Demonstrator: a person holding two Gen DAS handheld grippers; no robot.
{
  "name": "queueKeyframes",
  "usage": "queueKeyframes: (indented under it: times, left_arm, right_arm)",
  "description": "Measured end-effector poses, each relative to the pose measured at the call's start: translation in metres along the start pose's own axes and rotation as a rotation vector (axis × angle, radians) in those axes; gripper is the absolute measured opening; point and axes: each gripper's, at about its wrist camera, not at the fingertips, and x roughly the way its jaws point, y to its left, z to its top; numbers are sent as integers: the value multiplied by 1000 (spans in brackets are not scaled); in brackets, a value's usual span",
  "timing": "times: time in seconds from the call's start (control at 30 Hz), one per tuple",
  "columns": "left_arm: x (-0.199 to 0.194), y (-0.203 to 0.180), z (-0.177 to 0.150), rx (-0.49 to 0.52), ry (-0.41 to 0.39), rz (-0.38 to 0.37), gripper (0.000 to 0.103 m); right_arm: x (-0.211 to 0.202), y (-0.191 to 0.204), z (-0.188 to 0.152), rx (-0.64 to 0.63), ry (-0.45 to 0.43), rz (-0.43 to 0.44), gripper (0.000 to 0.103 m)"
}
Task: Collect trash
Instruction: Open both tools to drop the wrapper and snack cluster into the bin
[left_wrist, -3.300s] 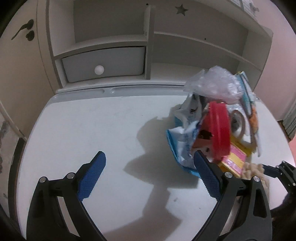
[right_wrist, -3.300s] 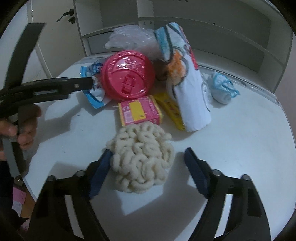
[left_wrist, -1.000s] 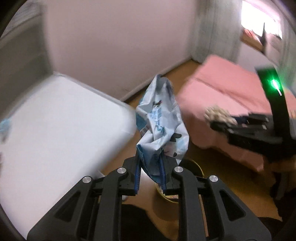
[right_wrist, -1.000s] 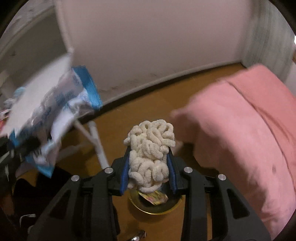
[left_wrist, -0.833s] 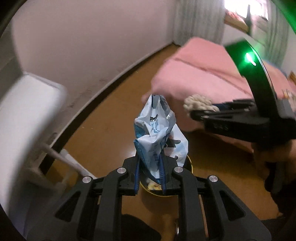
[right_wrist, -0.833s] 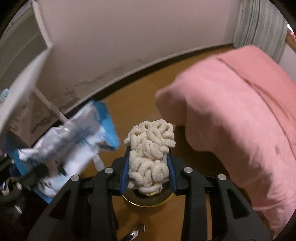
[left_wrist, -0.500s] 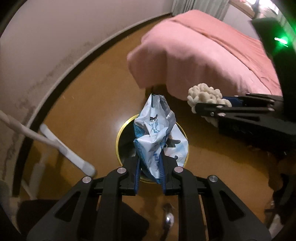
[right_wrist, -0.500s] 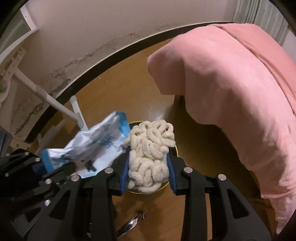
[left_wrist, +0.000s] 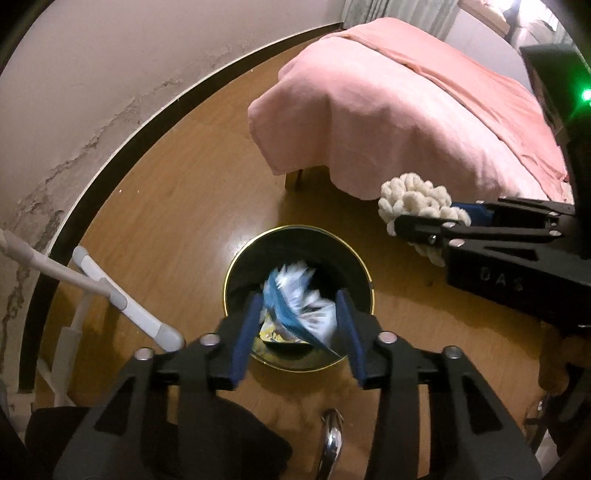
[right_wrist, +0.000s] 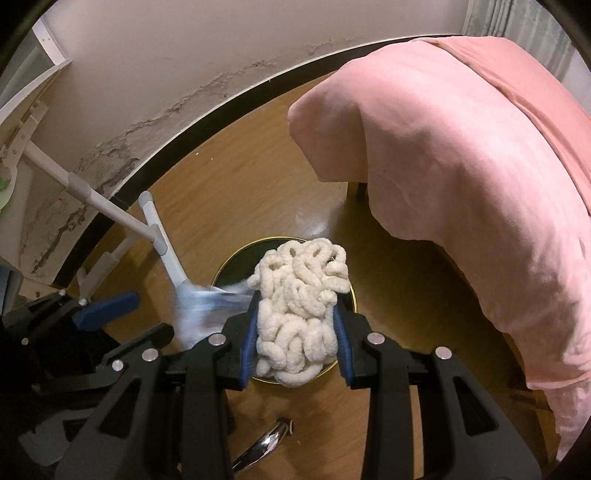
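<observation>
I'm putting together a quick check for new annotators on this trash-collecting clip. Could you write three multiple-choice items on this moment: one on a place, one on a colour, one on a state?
1. Where does the round black bin with the gold rim stand?
A. on the wooden floor near the pink-covered bed
B. on a white table
C. on the bed

2. What colour are the pads of the left gripper?
A. red
B. blue
C. green

3. What is the state of the right gripper?
A. open and empty
B. shut on the cream-white looped fabric bundle
C. shut on a red lid

Answers:
1. A: bare floor boards surround the bin, with the bed corner just beyond it.
2. B: both pads show blue; the jaws have just been opening, and the blurred blue-and-white wrapper between them is dropping toward the bin.
3. B: both pads press the bundle's sides above the bin.
</observation>
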Motion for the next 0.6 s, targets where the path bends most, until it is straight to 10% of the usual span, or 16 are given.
queueKeyframes:
  times: [0.27,0.6]
  left_arm:
    - [-12,-3,3,12,-24,2,45]
    - [-30,-2,9,5,-65,1,62]
  right_arm:
    - [4,2,0,-10,20,10,38]
    - [-9,3,3,-5,-13,16,67]
